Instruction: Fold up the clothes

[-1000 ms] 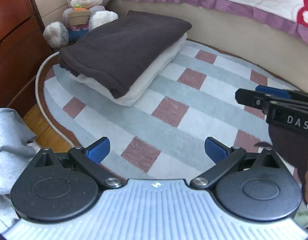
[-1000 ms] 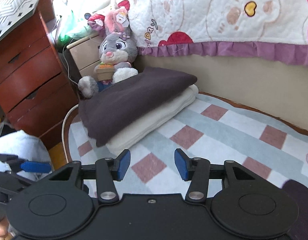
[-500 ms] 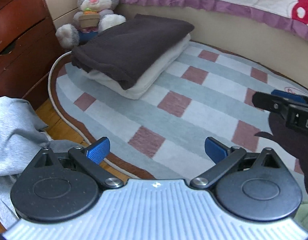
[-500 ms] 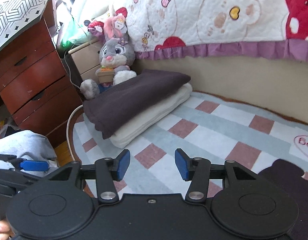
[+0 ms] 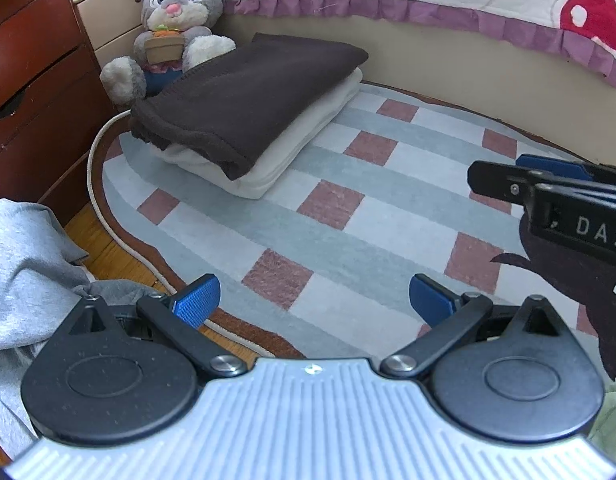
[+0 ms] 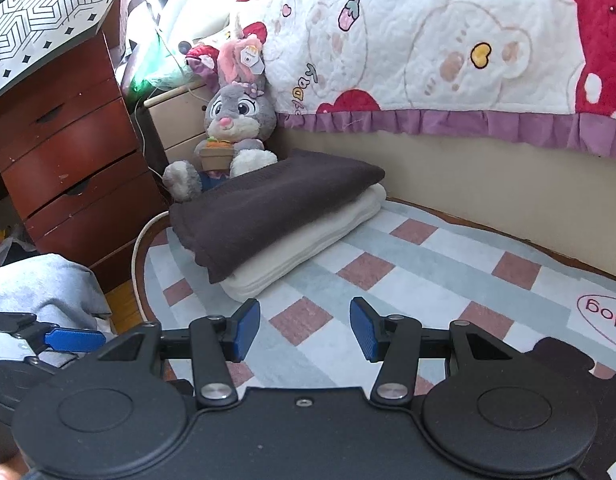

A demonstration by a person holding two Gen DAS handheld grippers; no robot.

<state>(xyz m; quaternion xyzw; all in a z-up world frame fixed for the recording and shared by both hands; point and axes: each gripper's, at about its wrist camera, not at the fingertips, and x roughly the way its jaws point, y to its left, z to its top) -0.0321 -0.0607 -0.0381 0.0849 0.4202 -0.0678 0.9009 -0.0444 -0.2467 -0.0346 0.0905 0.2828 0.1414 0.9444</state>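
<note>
A checked rug (image 5: pixel 387 208) covers the floor. Folded brown and cream clothes (image 5: pixel 252 112) are stacked at its far end, well ahead of both grippers. A grey garment (image 5: pixel 24 264) lies crumpled beside the left gripper (image 5: pixel 311 304), whose jaws are spread and empty. The right gripper (image 6: pixel 304 328) is spread and empty too.

A folded dark brown garment (image 5: pixel 248 104) lay squarely atop a folded cream garment (image 5: pixel 292 148) on the checked rug (image 5: pixel 347 220); a crumpled grey garment (image 5: pixel 24 256) lay off the rug's edge.
</note>
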